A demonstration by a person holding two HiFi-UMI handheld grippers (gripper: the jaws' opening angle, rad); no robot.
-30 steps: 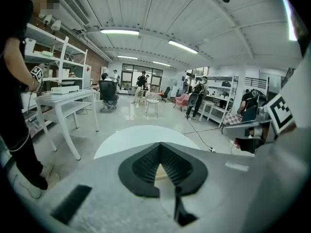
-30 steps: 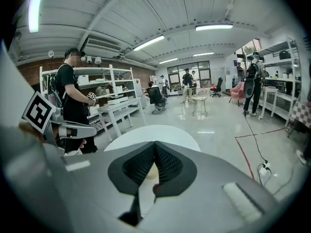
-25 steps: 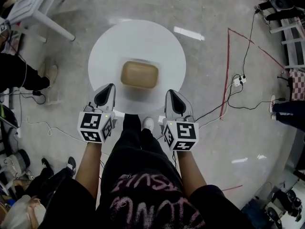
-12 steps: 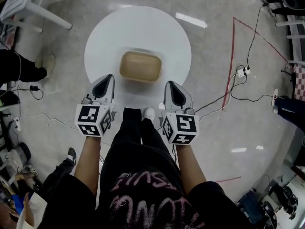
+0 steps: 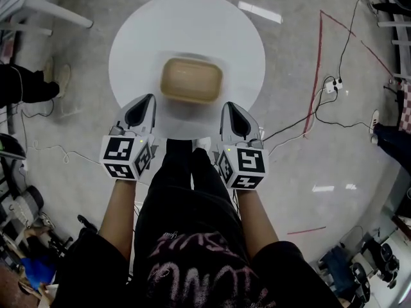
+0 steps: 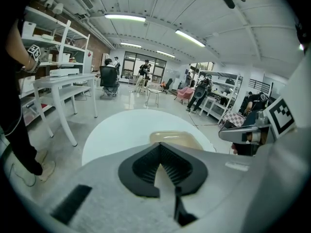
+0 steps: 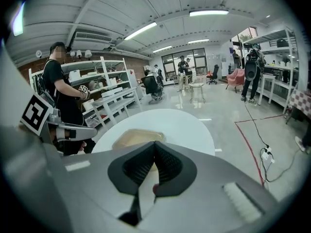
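Round white tabletop [image 5: 186,24] fills the view. Just nearer than its middle sits a tan, round-cornered tub [image 5: 191,80]. It looks light, thin-walled and smooth, so the sides are probably slippery and the rim is the best place to pinch. Nothing shows inside it. The left tool [image 5: 142,110] and right tool [image 5: 232,117] hover at the near edge, flanking the tub without touching it, jaws pressed together on nothing.
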